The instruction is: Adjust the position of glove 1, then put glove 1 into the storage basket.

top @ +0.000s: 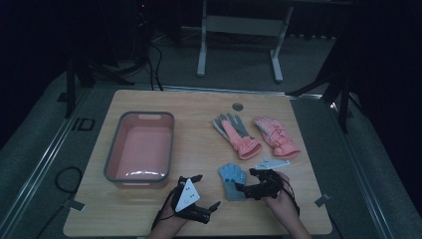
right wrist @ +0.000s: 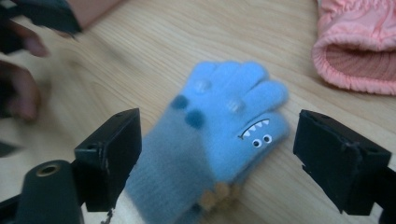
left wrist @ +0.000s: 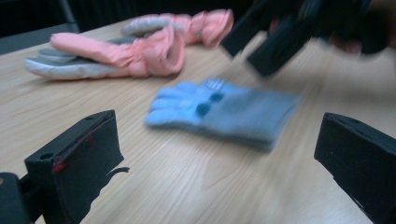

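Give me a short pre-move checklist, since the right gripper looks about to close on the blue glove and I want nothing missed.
1. Right gripper open wide enough: ok, its jaws stand apart on either side of the blue glove.
2. Glove lined up between the jaws: ok, cuff and palm lie between them.
3. Glove flat on the table: ok, apart from the pink gloves.
4. Left gripper out of the way: ok, open, beside the glove and not touching it.
5. Basin ready to receive: ok, nothing lies in it.
6. Jaws low enough to pinch the fabric: cannot tell.
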Demonstrator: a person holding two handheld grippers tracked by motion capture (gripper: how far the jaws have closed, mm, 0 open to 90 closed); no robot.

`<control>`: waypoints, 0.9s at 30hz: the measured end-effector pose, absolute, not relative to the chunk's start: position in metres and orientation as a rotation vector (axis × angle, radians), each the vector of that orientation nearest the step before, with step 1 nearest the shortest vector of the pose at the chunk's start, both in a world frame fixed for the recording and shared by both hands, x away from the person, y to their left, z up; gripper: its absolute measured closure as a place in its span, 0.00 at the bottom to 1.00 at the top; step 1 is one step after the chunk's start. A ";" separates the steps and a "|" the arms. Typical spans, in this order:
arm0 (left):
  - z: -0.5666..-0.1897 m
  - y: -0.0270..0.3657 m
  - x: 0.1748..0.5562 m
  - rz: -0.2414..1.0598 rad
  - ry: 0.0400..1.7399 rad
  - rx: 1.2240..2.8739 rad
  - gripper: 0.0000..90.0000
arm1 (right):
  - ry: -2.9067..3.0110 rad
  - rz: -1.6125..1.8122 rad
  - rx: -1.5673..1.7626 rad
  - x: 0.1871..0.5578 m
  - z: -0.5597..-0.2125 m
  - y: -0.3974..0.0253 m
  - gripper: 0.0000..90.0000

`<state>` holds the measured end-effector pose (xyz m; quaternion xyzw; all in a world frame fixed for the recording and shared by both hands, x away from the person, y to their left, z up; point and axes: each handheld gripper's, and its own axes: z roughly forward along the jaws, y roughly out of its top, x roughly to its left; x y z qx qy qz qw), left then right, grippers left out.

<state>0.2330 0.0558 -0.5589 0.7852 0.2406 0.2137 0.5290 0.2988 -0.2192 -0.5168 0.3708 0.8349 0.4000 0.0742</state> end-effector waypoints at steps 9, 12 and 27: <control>-0.550 0.036 0.241 0.383 0.544 2.035 0.00 | 2.557 1.246 1.194 0.318 -0.508 -0.234 0.15; -0.548 0.019 0.240 0.395 0.436 2.082 0.00 | 2.576 1.296 1.217 0.324 -0.509 -0.228 0.14; -0.556 -0.025 0.258 0.415 0.151 2.259 0.37 | 2.554 1.050 1.230 0.342 -0.544 -0.193 0.33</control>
